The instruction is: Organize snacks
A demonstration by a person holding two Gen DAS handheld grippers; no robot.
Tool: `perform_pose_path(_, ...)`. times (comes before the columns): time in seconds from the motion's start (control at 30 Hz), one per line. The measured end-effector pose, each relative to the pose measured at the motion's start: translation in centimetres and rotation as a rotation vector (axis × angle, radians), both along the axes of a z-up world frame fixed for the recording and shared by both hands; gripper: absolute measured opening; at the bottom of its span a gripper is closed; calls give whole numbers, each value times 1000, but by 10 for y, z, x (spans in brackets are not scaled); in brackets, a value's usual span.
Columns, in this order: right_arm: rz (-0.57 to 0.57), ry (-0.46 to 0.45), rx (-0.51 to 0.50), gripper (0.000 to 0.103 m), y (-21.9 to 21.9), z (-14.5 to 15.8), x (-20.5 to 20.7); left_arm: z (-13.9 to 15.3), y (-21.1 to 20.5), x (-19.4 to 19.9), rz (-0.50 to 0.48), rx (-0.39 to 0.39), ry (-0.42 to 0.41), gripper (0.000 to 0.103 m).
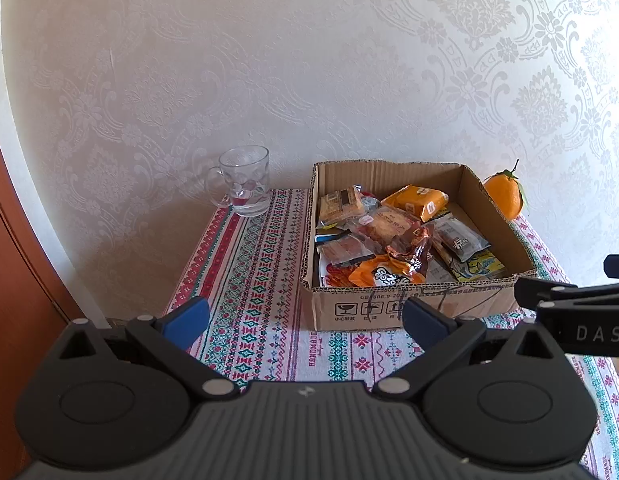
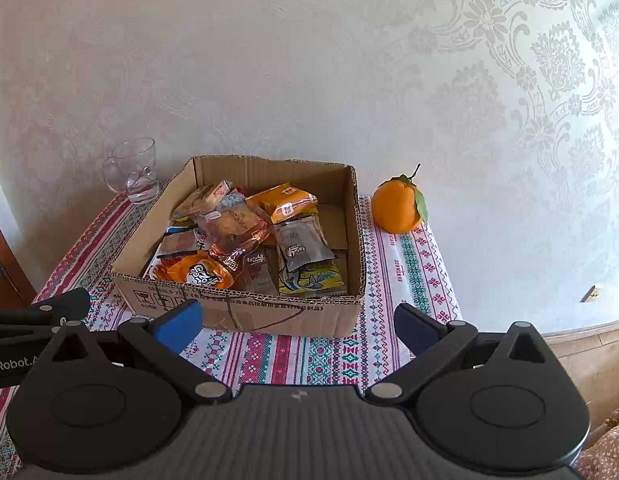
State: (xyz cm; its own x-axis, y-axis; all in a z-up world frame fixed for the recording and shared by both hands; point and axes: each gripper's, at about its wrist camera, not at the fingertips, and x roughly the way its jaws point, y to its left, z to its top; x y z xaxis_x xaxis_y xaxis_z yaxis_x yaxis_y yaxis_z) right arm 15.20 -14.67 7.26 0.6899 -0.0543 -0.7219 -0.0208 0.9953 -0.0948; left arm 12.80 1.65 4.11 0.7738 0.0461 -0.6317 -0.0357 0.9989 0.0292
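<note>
Both your tongs are spread apart and hold nothing: the left tongs [image 1: 305, 322] and the right tongs [image 2: 299, 326] hover above the cloth-covered counter [image 2: 309, 356], each just short of the near wall of the cardboard box [image 2: 245, 312].

Every snack you can see already lies inside that box, straight ahead of both tongs; none shows on the cloth outside it. So the gathering looks done, or nearly so. What may remain is tidying, since the snack packets [image 2: 245, 236] are heaped loosely toward the left of the box, overlapping at odd angles, while its right side shows bare cardboard.

The box is corrugated, open-topped, with rough cut edges. The packets are thin, glossy, crinkled film, some clear, some orange or grey, and likely slippery. Beyond the box to the left stands a clear glass mug [image 1: 243, 180], smooth and hard; to the right sits a round orange [image 2: 397, 208] with a leaf. The cloth is woven and patterned.
</note>
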Motion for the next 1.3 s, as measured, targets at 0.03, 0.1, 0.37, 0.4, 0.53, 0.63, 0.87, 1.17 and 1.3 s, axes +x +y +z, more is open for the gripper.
perform_pose_path(0.03,0,0,0,103,0,0,0,0,0,0,-1,0,-1,102)
perform_pose_path(0.1,-1,0,1,103,-1,0,0,0,0,0,-1,-2,1,102)
perform_pose_path(0.37,-5,-3,-1,103,-1,1,0,0,0,0,-3,-2,1,102)
perform_pose_path(0.4,-6,-4,-2,103,-1,1,-1,0,0,0,-2,-2,1,102)
perform_pose_path(0.53,-9,-5,-2,103,0,1,-1,0,1,0,-3,-2,1,102)
perform_pose_path(0.63,-10,-7,-4,103,0,1,-1,0,0,0,-3,-2,0,102)
perform_pose_path(0.87,-12,-8,-5,103,0,2,-2,1,0,0,-6,-1,-1,102)
perform_pose_path(1.17,-12,-7,-4,103,0,2,-2,1,-1,0,-5,-1,0,102)
perform_pose_path(1.3,-15,-9,-6,103,-1,2,-2,1,-1,0,-5,-2,1,102)
